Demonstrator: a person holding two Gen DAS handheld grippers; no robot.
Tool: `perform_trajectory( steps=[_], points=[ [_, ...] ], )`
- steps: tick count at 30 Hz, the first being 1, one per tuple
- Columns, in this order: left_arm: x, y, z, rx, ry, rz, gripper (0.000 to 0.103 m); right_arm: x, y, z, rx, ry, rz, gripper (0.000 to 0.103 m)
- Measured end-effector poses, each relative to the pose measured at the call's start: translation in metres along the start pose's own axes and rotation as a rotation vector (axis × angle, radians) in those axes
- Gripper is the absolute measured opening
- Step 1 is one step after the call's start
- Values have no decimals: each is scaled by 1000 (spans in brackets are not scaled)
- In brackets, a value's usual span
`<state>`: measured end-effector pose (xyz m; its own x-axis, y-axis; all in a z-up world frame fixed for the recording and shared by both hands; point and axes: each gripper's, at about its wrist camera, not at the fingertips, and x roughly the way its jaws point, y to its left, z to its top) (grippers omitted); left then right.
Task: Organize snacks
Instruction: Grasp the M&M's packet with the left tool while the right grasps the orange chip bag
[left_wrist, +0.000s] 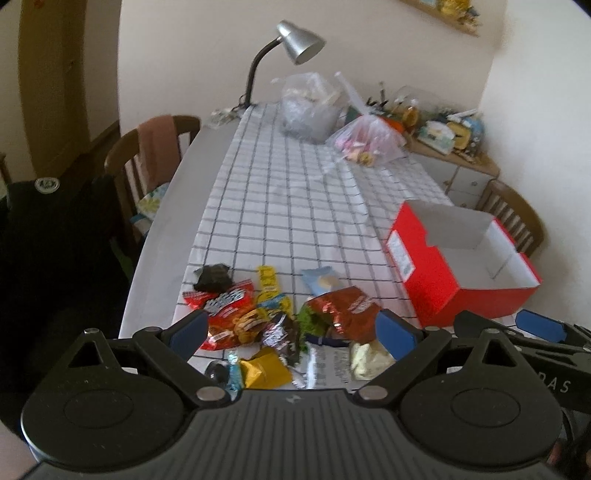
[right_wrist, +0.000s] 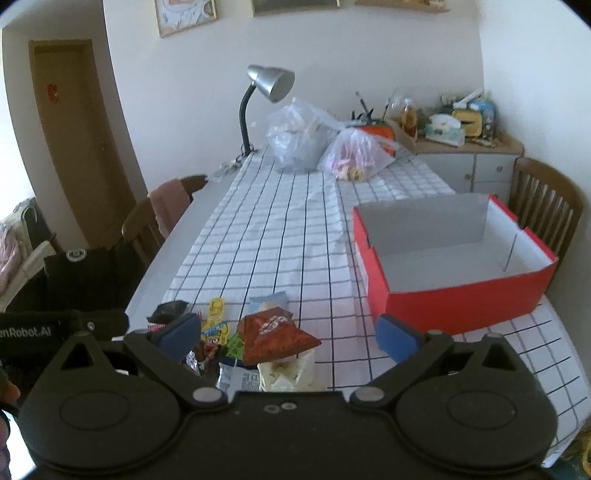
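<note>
Both grippers spread wide and empty above a heap of snack packets at the near end of the desk.

Left gripper (left_wrist: 293, 330): jaws wide apart, nothing held; the snack pile (left_wrist: 266, 325) lies directly beneath and between its fingers. A red-brown foil bag (left_wrist: 343, 308) sits toward its right finger, a gold wrapper (left_wrist: 264, 373) close under its body, and a black packet (left_wrist: 214, 277) ahead to its left. Right gripper (right_wrist: 288, 336): jaws wide apart, nothing held; the red-brown foil bag (right_wrist: 273, 332) lies between its fingers, resting on a pale packet (right_wrist: 286, 373). The open red box (right_wrist: 454, 258) stands ahead and right of the right gripper, apart from the pile, on the checked cloth (right_wrist: 277, 236). Two clear plastic bags (right_wrist: 321, 147) and a lamp (right_wrist: 266, 88) stand far ahead.
</note>
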<state>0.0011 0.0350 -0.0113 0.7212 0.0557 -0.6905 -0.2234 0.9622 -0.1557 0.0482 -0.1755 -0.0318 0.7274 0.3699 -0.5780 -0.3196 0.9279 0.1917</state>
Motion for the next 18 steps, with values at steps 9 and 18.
perform_trajectory(
  steps=[9, 18],
  points=[
    [34, 25, 5, -82, 71, 59, 98, 44, -2, 2, -61, 94, 34, 96],
    [70, 27, 0, -53, 128, 46, 97, 99, -2, 13, -209, 198, 99, 93]
  ],
)
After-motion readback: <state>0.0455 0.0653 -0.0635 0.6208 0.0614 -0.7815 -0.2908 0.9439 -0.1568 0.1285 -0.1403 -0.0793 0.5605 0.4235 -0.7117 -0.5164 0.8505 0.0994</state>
